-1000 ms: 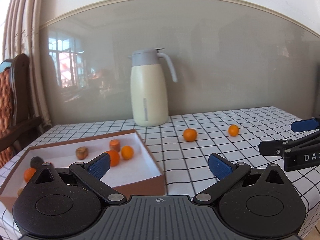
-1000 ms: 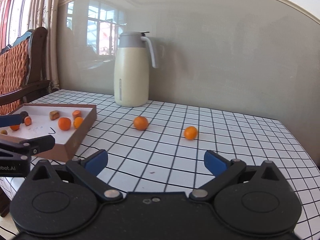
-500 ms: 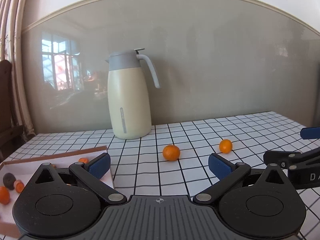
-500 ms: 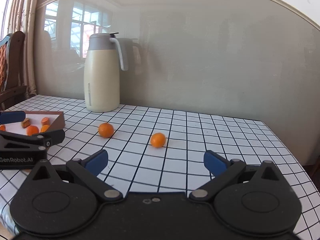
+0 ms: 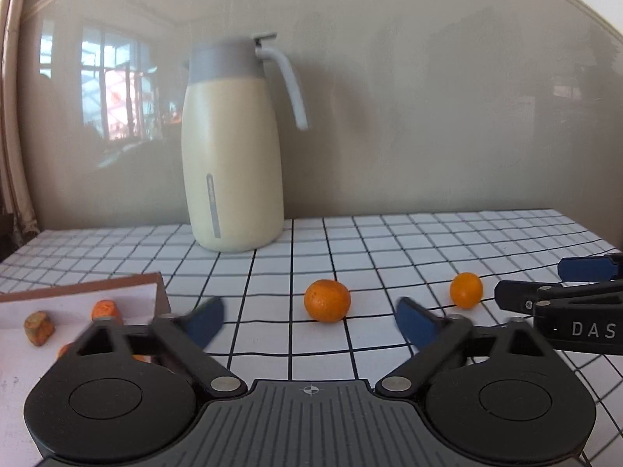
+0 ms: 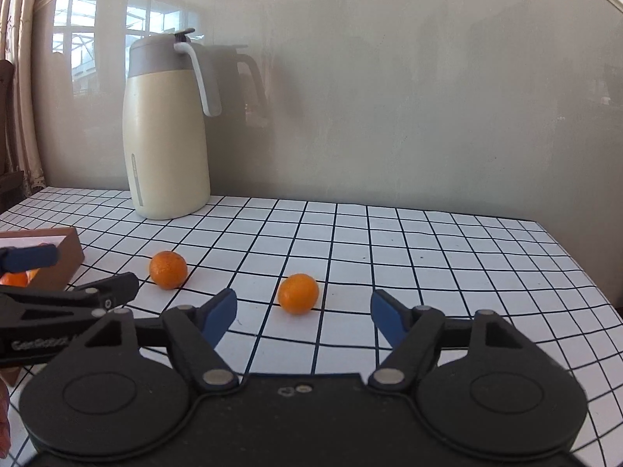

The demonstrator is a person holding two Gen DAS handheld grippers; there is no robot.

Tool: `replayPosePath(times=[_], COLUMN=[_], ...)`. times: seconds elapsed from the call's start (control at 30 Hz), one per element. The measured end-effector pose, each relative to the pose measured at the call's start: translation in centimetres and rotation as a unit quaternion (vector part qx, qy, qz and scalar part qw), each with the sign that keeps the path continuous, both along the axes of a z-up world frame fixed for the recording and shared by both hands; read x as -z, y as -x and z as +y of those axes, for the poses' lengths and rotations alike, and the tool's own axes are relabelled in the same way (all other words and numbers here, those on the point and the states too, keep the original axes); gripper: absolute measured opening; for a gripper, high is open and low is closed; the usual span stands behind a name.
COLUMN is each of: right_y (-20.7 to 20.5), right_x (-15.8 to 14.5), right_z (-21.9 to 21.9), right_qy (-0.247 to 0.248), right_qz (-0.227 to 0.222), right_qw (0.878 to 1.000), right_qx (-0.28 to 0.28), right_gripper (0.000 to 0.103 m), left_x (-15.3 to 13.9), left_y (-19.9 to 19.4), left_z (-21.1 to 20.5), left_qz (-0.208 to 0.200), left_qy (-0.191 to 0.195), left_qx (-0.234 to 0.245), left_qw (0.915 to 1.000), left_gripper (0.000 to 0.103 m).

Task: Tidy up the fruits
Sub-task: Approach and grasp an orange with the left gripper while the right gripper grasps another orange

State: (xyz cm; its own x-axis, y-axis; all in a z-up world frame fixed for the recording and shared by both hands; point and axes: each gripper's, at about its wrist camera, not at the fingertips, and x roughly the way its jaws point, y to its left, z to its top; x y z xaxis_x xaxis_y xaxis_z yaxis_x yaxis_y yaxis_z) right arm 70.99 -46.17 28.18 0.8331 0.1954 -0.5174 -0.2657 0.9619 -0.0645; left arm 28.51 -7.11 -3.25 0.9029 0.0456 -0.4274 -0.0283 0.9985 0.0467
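Two small oranges lie loose on the checked tablecloth. In the left wrist view the nearer orange (image 5: 326, 300) sits just beyond my open, empty left gripper (image 5: 309, 321), between its blue pads. The second orange (image 5: 466, 289) lies to its right. In the right wrist view that second orange (image 6: 298, 293) sits just ahead of my open, empty right gripper (image 6: 303, 313), and the first orange (image 6: 168, 269) is to its left. A brown box (image 5: 78, 303) with a white inside holds several fruits at the left.
A cream thermos jug (image 5: 233, 155) with a grey lid stands at the back by the wall. The right gripper's fingers (image 5: 564, 299) reach in from the right edge of the left wrist view. The table's right edge (image 6: 576, 272) drops off nearby.
Both grippers have swung right, away from the box, and moved closer to the two loose oranges. Both stay open and empty.
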Motion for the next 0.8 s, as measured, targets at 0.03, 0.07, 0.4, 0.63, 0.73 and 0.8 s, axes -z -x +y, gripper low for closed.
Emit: replayPosePath(times=[0.03, 0.07, 0.4, 0.63, 0.73, 0.8], right_y=[-0.3, -0.7, -3.6, -5.0, -5.5, -5.9], right_x=[0.2, 0.4, 2.3, 3.1, 3.3, 3.5], right_z=[0.2, 0.3, 0.9, 0.8, 1.0, 1.0], right_qy=[0.004, 0.008, 0.008, -0.006, -0.007, -0.009], right_qz=[0.000, 0.000, 0.028, 0.047, 0.052, 0.056], right_qw=[1.000, 1.000, 1.000, 0.999, 0.999, 0.998], right_qx=[-0.001, -0.001, 0.002, 0.002, 0.003, 0.002], right_gripper=[0.064, 0.063, 0.042, 0.039, 0.035, 0.035], left_x=[0.3, 0.5, 2.4, 2.9, 3.0, 3.1], left_y=[-0.6, -1.1, -4.7, -6.5, -6.9, -7.2], left_z=[0.1, 0.1, -0.5, -1.1, -1.3, -1.5], left_qz=[0.007, 0.012, 0.055, 0.069, 0.071, 0.073], left_qy=[0.003, 0.002, 0.013, 0.018, 0.020, 0.019], left_qx=[0.000, -0.003, -0.005, -0.009, -0.006, -0.005], left_qw=[1.0000, 0.9999, 0.9984, 0.9974, 0.9973, 0.9971], left_gripper=[0.079, 0.079, 0.059, 0.059, 0.059, 0.059])
